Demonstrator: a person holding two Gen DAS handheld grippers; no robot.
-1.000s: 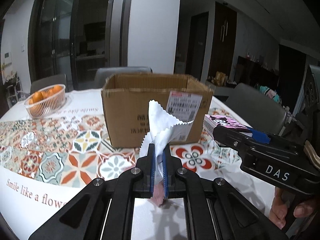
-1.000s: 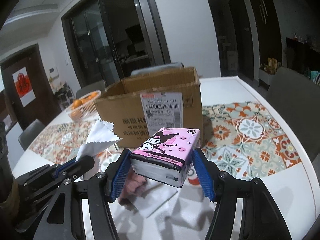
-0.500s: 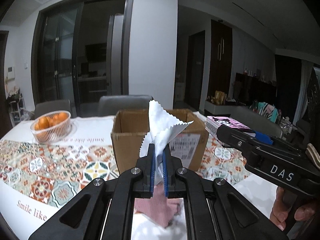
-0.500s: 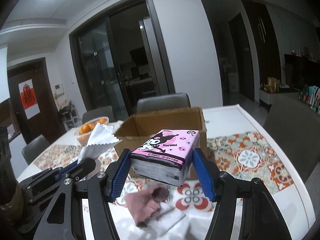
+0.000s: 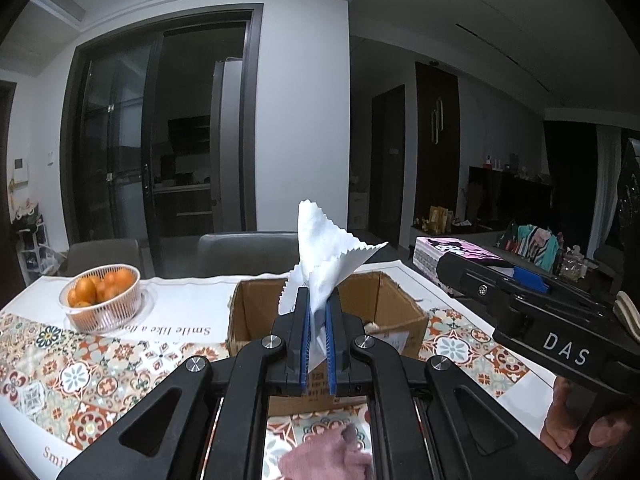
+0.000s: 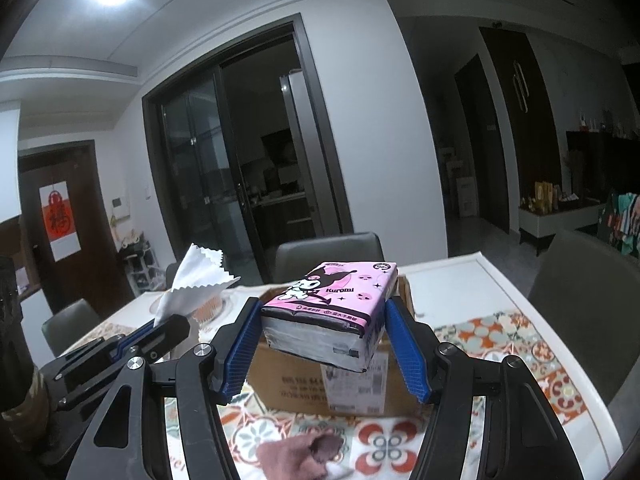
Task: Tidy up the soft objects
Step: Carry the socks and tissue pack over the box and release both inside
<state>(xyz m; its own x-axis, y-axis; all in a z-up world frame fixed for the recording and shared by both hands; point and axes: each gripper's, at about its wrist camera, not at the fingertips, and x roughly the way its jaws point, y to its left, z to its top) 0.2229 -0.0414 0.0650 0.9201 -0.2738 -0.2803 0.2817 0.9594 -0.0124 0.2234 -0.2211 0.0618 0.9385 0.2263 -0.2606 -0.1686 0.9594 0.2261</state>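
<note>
Above the cardboard box (image 5: pixel 326 312), keeping the left hand-held gripper (image 5: pixel 316 344) pinching the white cloth (image 5: pixel 328 256) and the right hand-held gripper (image 6: pixel 324 344) clamping the tissue pack (image 6: pixel 328 308) level before lowering.

"Kuromi" reads on the pink tissue pack (image 6: pixel 334 300); "DAS" on the right gripper's body (image 5: pixel 566 354); "Smile like a flo…" on the tablecloth (image 5: pixel 180 330).

A white basket (image 5: pixel 102 304) full of oranges (image 5: pixel 98 286) stands on the counter (image 5: pixel 188 312), which is covered with a patterned cloth (image 5: pixel 72 376). Grey chairs (image 5: pixel 248 254) stand at the far side. Behind them are dark glass sliding doors (image 5: pixel 160 136). On the left wall hangs a red paper decoration (image 6: pixel 58 220).
</note>
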